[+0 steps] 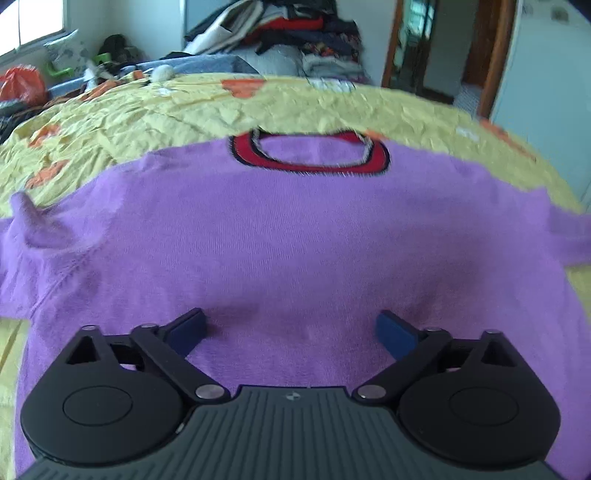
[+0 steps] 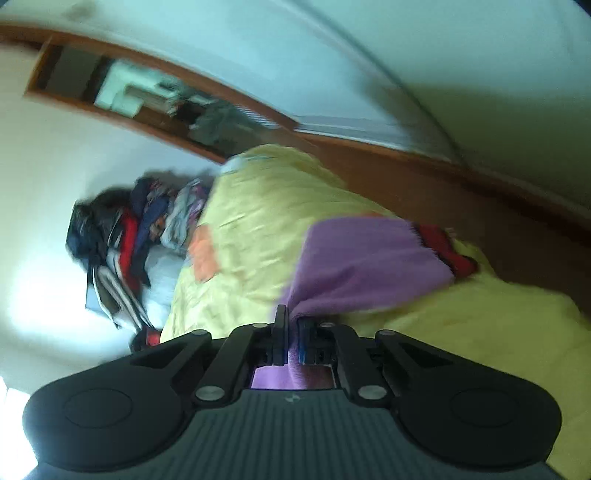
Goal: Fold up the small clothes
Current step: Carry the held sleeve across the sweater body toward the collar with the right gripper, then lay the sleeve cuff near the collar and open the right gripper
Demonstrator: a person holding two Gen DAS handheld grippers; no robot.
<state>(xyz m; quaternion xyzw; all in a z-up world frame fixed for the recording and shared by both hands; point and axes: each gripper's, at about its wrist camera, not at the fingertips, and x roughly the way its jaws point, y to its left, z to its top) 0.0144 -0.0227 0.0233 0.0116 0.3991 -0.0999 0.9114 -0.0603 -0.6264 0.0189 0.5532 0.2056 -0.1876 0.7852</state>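
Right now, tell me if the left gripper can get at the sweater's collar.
Probably yes. The left gripper is open above the sweater, and the collar lies straight ahead with only flat purple knit between. It would have to move forward.

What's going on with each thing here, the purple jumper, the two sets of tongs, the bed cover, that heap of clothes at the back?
Purple sweater: spread flat on the bed, collar away from the camera, one part pulled up by the right tongs.
Left tongs: open over the sweater, gripping nothing.
Right tongs: shut on purple fabric.
Yellow bed cover: crumpled, lying under the sweater.
Clothes pile: unfolded heap beyond the bed.
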